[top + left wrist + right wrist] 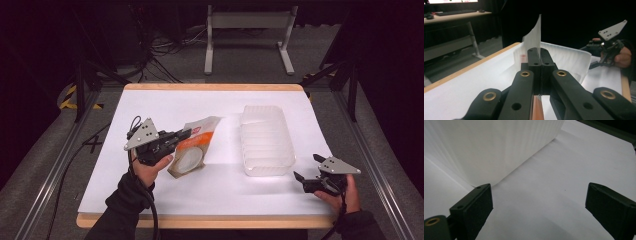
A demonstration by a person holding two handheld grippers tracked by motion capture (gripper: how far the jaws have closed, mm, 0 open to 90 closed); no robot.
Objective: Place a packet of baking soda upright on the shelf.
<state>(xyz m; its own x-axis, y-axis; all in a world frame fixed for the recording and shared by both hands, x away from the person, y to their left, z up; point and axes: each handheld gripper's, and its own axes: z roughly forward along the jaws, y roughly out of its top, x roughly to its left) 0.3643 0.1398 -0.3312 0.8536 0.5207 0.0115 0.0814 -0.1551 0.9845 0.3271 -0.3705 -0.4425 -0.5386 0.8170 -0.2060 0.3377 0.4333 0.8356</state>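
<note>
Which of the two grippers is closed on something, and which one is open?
The left gripper is shut on the edge of the orange-and-white pouch. The right gripper, near the translucent plastic tub, has its jaws wide apart with nothing between them.

my left gripper (184, 134) covers the pouch's (192, 150) near edge, and in its own view my closed jaws hide the seam they pinch. the print on the pouch is too small to read. ahead of my right gripper (539, 202), the frame's top crops the clear tub (494, 147).
</note>
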